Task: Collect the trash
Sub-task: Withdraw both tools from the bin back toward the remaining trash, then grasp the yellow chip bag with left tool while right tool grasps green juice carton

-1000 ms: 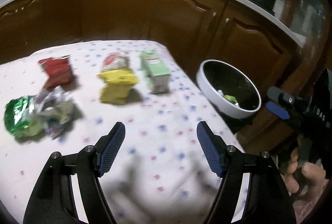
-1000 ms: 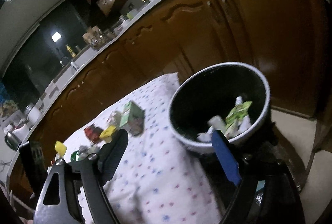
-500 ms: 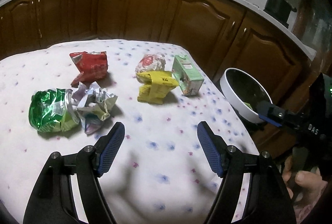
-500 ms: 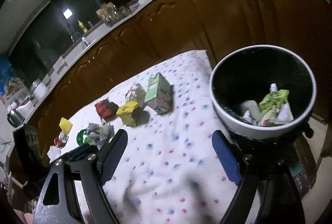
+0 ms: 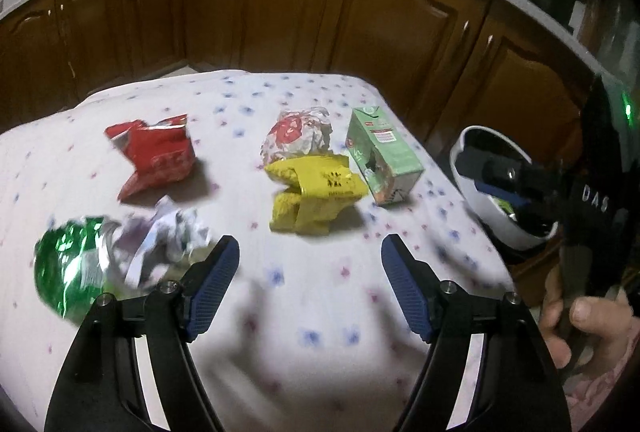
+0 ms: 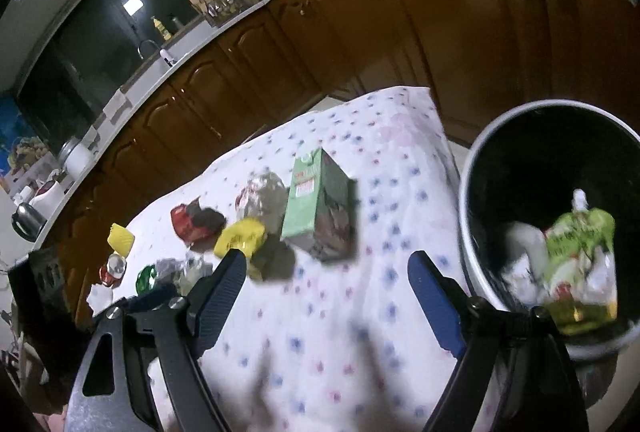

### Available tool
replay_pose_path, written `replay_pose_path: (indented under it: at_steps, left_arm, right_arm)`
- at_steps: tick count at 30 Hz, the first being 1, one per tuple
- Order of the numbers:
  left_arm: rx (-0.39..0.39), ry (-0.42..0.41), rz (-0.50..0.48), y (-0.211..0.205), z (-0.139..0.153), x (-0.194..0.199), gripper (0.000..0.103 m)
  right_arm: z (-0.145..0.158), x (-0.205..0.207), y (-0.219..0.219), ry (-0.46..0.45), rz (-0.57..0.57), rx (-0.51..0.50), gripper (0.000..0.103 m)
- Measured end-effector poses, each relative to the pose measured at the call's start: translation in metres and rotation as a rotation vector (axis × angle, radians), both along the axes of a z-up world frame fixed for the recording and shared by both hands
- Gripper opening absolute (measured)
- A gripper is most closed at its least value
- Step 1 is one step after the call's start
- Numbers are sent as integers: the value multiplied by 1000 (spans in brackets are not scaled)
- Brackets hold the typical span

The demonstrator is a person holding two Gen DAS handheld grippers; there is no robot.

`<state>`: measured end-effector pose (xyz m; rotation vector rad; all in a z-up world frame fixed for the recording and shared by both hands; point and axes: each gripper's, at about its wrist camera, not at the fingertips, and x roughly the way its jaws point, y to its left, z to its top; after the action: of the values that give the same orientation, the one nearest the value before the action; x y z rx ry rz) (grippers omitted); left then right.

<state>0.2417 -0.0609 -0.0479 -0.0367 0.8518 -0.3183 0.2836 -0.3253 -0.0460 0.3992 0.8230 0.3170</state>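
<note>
Trash lies on a dotted white cloth: a green foil bag with crumpled paper, a red wrapper, a yellow packet, a crumpled red-and-white wrapper and a green carton. My left gripper is open and empty, above the cloth in front of the yellow packet. My right gripper is open and empty, between the carton and the white-rimmed bin, which holds a green pouch and paper. The right gripper also shows in the left wrist view over the bin.
Brown kitchen cabinets run behind the table under a grey counter with pots. The table edge drops off on the right beside the bin. More small trash, a yellow piece and a red-white piece, lies at the far end.
My left gripper has moved forward and down toward the trash. My right gripper has swung away from over the bin toward the table and the carton. Both stayed open.
</note>
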Motion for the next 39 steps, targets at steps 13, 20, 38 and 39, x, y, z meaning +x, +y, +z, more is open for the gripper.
replay_pose_path:
  at_steps: [13, 20, 38, 39]
  left_arm:
    - [24, 64, 3, -9, -28, 47, 25]
    - [-25, 34, -28, -4, -23, 31, 24]
    - [-110, 37, -140, -24, -7, -27, 0]
    - [-118, 41, -138, -24, -7, -29, 1]
  right_arm:
    - [-14, 69, 39, 57, 102, -60, 71]
    - [-28, 73, 32, 91, 78, -39, 38]
    - [1, -32, -18, -2, -2, 9, 36]
    - [1, -37, -21, 0, -9, 7, 36]
